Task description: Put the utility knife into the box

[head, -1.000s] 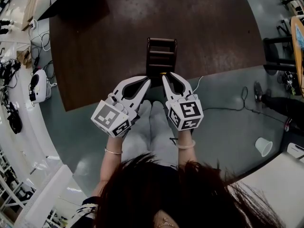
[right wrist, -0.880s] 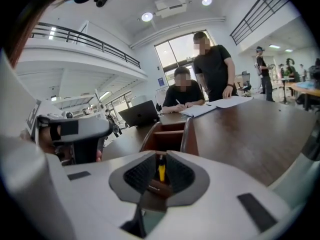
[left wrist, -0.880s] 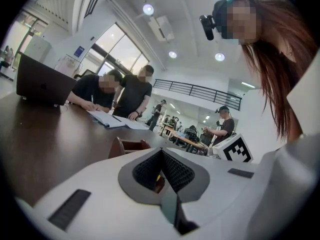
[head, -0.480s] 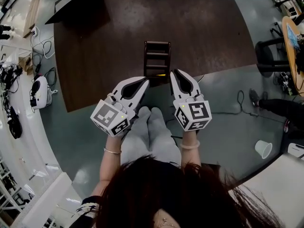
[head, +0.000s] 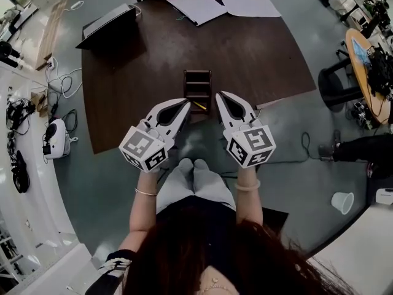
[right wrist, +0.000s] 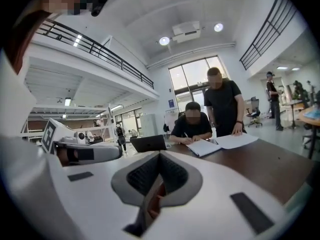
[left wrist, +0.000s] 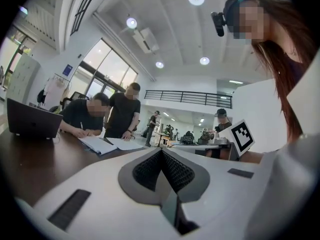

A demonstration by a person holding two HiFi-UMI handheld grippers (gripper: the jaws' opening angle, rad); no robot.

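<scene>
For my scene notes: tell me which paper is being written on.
The paper under the seated person's pen; the other sheet only has a hand resting on it.

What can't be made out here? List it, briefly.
Utility knife: head view, only a yellow sliver at the box's near end, too small to confirm.
Box compartments: head view, too dark to see contents.
Knife and box: hidden in both gripper views behind the left gripper and right gripper bodies.
</scene>
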